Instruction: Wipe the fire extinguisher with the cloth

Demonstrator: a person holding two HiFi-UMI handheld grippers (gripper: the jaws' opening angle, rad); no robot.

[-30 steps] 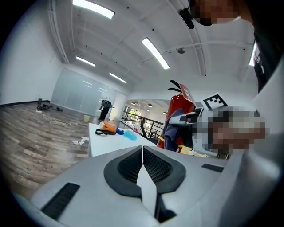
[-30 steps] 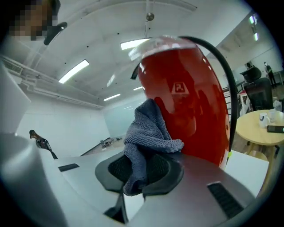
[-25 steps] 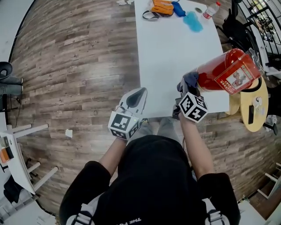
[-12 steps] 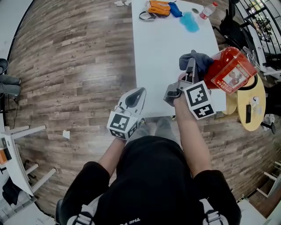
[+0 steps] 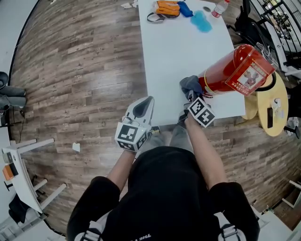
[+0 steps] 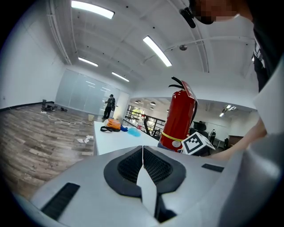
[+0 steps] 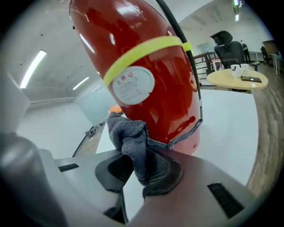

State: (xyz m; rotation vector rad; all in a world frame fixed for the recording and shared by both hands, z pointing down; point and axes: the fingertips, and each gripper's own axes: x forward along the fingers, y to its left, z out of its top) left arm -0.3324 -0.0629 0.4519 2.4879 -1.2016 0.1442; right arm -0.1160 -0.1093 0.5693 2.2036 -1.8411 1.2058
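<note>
The white table [image 5: 178,56] ran from the near edge away to the far end, most of its top bare. The fire extinguisher [image 5: 233,70], red with a yellow band and a round label, stood upright on the table's near right part, close to the right edge.

The left gripper [image 5: 143,106] hung at the table's near edge, well to the left of the extinguisher, its jaws pressed together with nothing between them and touching nothing. The right gripper [image 5: 192,96] was at the foot of the extinguisher, its jaws clamped on a fold of the grey cloth [image 5: 190,85]. In the right gripper view the cloth [image 7: 126,133] lay bunched against the lower red body [image 7: 151,75], below the band, one hem trailing round the curve.

Wiping seemed to be under way, low on the near side. No dirt or streak showed on the glossy shell, so how much had been covered could not be read. The upper body, the far side and the black handle [image 6: 179,83] probably still needed passes.

At the far end lay an orange item [image 5: 168,8], a blue patch [image 5: 203,21] and a small bottle [image 5: 219,8].
</note>
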